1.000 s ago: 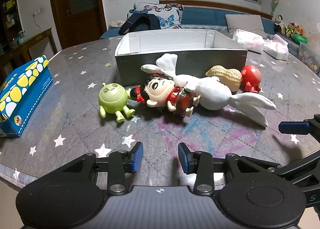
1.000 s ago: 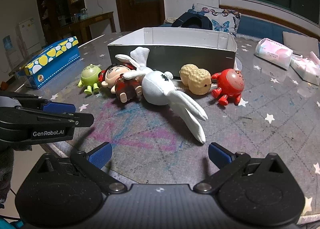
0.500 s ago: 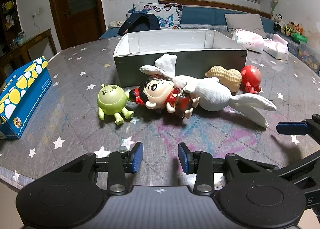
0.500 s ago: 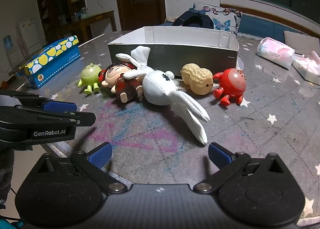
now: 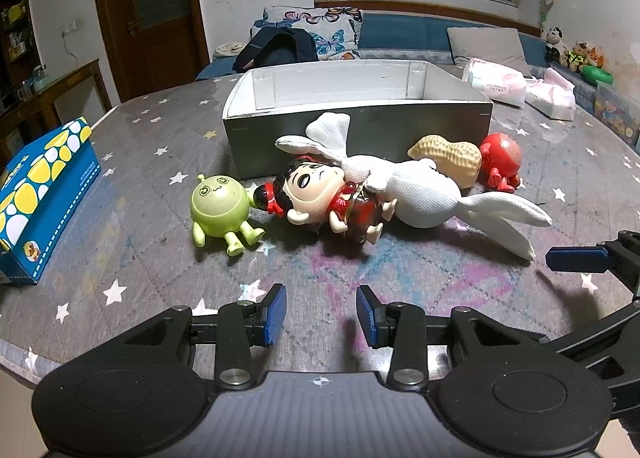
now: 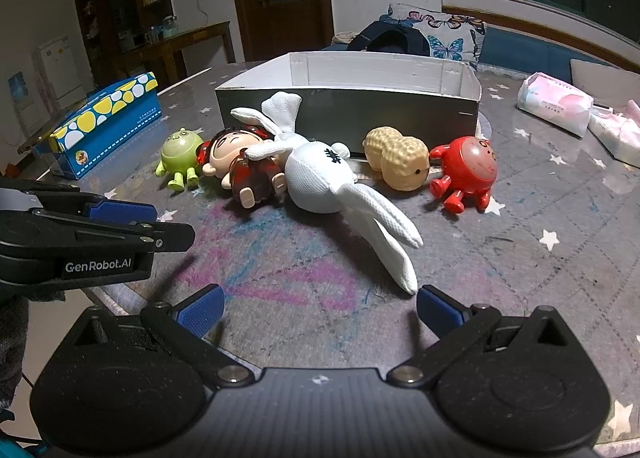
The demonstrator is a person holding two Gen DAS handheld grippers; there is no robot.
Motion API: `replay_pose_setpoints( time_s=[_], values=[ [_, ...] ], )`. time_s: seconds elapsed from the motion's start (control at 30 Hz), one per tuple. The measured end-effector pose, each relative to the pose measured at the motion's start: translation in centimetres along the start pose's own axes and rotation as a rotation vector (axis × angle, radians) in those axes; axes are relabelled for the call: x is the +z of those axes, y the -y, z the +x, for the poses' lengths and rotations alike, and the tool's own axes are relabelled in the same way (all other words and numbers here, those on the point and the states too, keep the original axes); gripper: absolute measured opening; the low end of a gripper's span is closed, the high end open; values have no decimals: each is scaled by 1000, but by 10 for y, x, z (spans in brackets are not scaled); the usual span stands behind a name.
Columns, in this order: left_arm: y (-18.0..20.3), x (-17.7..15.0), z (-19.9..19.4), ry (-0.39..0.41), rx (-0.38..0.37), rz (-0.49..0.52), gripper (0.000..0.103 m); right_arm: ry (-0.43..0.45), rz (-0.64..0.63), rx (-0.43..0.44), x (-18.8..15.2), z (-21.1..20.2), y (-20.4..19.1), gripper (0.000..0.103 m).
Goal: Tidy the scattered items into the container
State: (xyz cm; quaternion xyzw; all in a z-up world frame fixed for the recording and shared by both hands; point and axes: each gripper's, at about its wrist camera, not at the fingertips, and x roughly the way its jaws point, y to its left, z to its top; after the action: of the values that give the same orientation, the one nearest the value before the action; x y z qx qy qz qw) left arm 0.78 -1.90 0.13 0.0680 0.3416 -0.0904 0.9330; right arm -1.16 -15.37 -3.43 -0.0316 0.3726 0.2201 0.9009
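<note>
A grey open box [image 5: 360, 126] [image 6: 348, 106] with white inner walls stands mid-table, nothing visible inside. In front of it lie a green round toy [image 5: 219, 210] [image 6: 180, 152], a doll in red [image 5: 320, 198] [image 6: 240, 162], a white plush rabbit [image 5: 420, 194] [image 6: 320, 174], a peanut toy [image 5: 448, 154] [image 6: 400, 158] and a red round toy [image 5: 500, 158] [image 6: 468, 170]. My left gripper [image 5: 320, 314] [image 6: 128, 214] hovers open at the table's near edge, short of the doll. My right gripper [image 6: 320, 310] [image 5: 580, 258] is open wide, just short of the rabbit's long ears.
A blue and yellow tissue box [image 5: 40, 194] [image 6: 108, 122] lies at the table's left. Pink tissue packs [image 5: 496, 82] [image 6: 556, 108] rest at the far right. A sofa with cushions and a dark bag [image 5: 280, 48] stands behind the table.
</note>
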Motion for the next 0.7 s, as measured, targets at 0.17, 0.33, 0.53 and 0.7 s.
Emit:
replay_pose_setpoints(
  time_s=[0.17, 0.33, 0.53, 0.7],
  values=[
    [1, 4, 2, 9, -17, -14, 41, 1, 6, 0, 1, 2, 2, 103],
    [0, 8, 3, 7, -38, -33, 41, 2, 13, 3, 3, 5, 5, 103],
    [0, 14, 6, 0, -34, -20, 41, 5, 18, 4, 7, 7, 9, 103],
    [0, 20, 9, 2, -39, -11, 41, 16, 34, -1, 13, 9, 15, 103]
  ],
)
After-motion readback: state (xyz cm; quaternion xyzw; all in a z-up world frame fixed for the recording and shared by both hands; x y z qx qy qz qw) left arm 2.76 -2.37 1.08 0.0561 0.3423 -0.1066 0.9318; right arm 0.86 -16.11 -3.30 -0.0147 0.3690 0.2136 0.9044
